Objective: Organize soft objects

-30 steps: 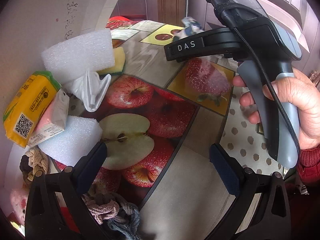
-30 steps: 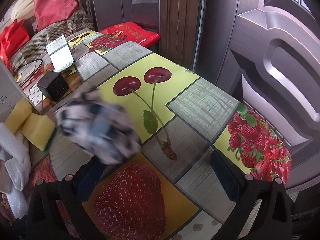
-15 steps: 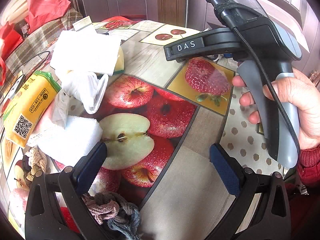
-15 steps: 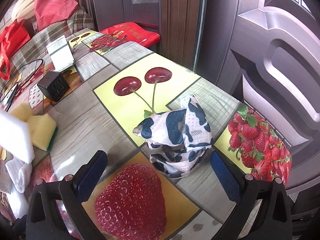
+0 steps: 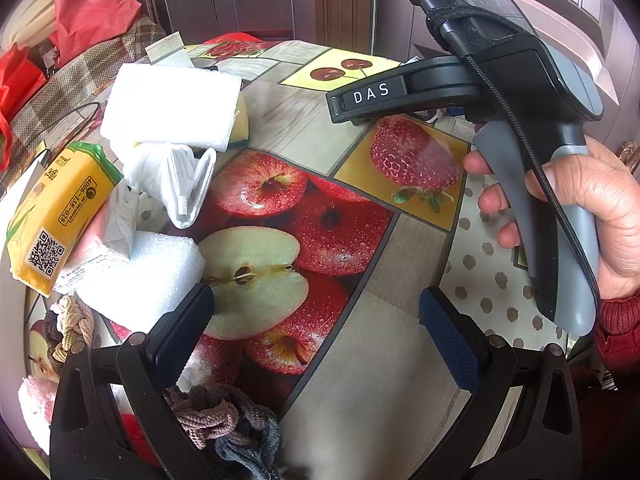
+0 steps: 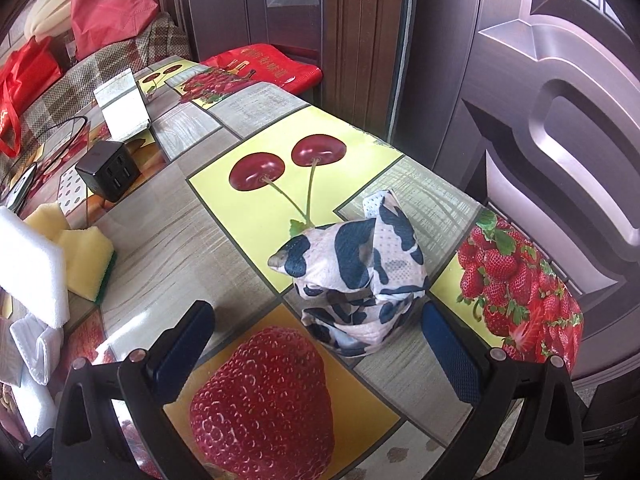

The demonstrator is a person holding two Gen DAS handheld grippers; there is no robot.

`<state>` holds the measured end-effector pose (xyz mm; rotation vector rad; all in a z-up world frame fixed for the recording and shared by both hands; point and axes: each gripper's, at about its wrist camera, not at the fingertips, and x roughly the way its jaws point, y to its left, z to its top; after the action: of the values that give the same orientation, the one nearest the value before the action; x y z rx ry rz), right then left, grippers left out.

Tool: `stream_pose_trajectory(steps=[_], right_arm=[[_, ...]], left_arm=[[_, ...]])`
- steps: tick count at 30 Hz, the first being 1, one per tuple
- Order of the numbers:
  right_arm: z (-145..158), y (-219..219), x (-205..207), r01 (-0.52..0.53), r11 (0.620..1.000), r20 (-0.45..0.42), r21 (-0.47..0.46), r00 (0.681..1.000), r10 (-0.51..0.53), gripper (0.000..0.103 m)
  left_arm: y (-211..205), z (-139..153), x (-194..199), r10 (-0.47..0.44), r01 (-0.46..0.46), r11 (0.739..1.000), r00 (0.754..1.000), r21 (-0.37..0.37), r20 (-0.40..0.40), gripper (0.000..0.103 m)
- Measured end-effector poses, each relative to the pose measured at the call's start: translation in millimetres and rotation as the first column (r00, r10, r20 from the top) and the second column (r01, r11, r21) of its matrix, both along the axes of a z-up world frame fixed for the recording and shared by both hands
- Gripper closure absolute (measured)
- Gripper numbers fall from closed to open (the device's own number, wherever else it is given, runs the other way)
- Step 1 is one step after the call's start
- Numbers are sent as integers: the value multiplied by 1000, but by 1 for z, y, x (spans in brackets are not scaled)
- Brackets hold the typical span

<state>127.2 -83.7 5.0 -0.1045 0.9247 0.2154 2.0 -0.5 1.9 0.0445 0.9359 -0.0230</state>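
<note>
A cow-print cloth (image 6: 360, 276) sits bunched up on the fruit-print tablecloth (image 6: 224, 236), just ahead of my right gripper (image 6: 316, 352), close to its right finger. That gripper is open and holds nothing. My left gripper (image 5: 316, 340) is also open and empty, above the apple print. To its left lie two white foam blocks (image 5: 172, 108) (image 5: 140, 276), a folded white cloth (image 5: 176, 180), a yellow tissue pack (image 5: 60, 216) and a braided rope (image 5: 68, 332). A knotted brown and grey rope (image 5: 224, 428) lies under the left finger.
A hand (image 5: 592, 216) holds the right gripper's handle (image 5: 552, 216) at the right of the left wrist view. Yellow sponges (image 6: 88, 264), a black charger cube (image 6: 108, 170) and a white card (image 6: 124, 110) stand at the back left. The table edge (image 6: 440, 176) runs along dark doors.
The cow-print cloth, a blur in the air one second ago, has landed and lies still by the right finger. A white board that filled the left wrist view's left side is gone.
</note>
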Motion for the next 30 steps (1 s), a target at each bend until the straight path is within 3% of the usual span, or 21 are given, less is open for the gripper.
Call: stream_pose_trajectory(steps=[12,15,18,20,24,27,30], right_arm=[[3,0,-4,-34,999,10,41,999,34,0],[5,6,-11,-130,986,15,100,991,129,0],[7,18,-22,-273,948,24,162,962,273,0],[10,18,-28,-312,929,42,197,950,310,0],[30,-6,-49,-387,856,186,341,921,343,0],[51,-33,-67,-462,791,343,402,877,338,0],[67,-55,-67,-493,763,441,418,844,304,0]], left_arm=[[0,0,0,0,0,1000,1000,0,0,1],[0,0,0,0,0,1000,1000,0,0,1],[1,-2,-2,0,0,1000,1000,1,0,1],[1,-2,-2,0,0,1000,1000,1,0,1],[1,-2,-1,-1,1,1000,1000,0,-1,1],[-1,1,-9,-30,30,999,1000,-24,3,1],[-2,22,-39,-56,63,995,994,-79,94,1]])
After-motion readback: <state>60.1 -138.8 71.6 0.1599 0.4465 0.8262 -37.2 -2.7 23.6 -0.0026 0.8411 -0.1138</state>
